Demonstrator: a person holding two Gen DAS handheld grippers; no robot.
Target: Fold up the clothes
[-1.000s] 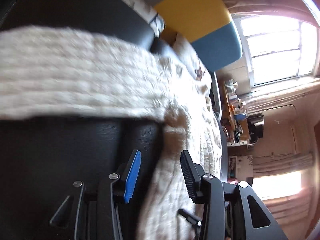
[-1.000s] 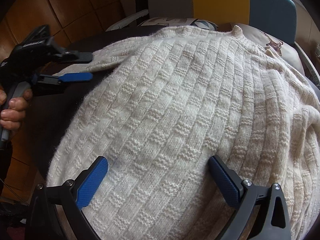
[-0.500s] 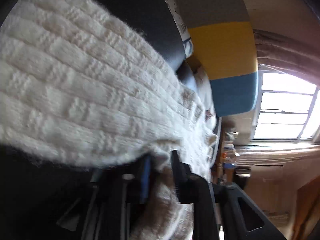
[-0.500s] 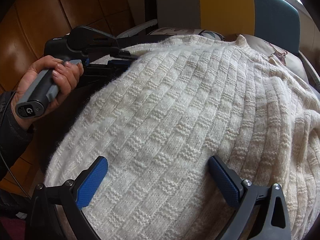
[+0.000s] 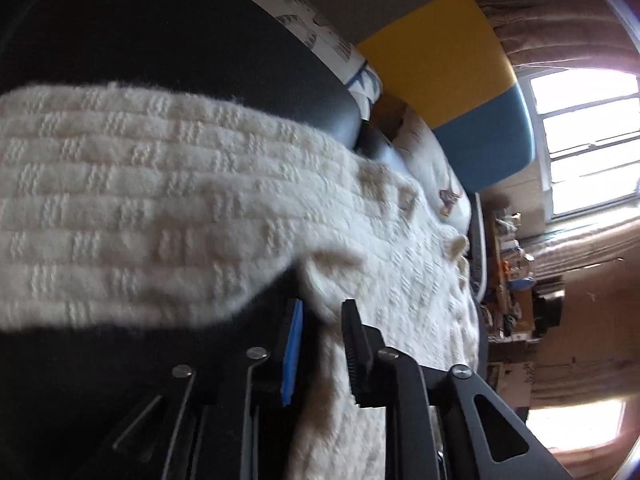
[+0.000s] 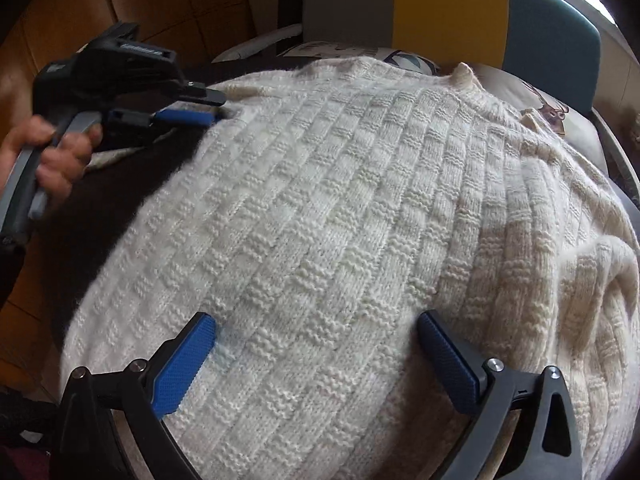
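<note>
Where the sweater lies: I see the cream sweater (image 6: 340,240) spread face-up over a dark seat cushion (image 5: 200,48), its collar (image 6: 464,74) at the far end toward the chair back (image 6: 448,4)
Long axis: it runs from the hem near my right gripper (image 6: 316,356) away to the collar; the left sleeve (image 5: 140,216) branches off sideways across the dark cushion
Key relation: the armpit, where sleeve meets body, sits right between the fingers of my left gripper (image 5: 320,344); the sleeve stretches off to the left of it in the left wrist view, the body runs ahead and right
Left gripper: its jaws stand close together with a fold of knit between them; I judge it pinching the sweater at the sleeve joint, though the contact itself is partly hidden by fuzz
Right gripper: spread wide, hovering just over the lower body of the sweater, holding nothing
Nearer hand: my left hand (image 6: 52,156) is the one at the sleeve; the right is well apart from it
Next move, as I judge it: carry the sleeve inward across the body
Material: thick, fuzzy knit with a raised basket-weave of ribs; soft, likely to sag and stretch when lifted
Cushion: smooth and dark, looks like leather
Chair back: flat panels in grey, yellow and teal
</note>
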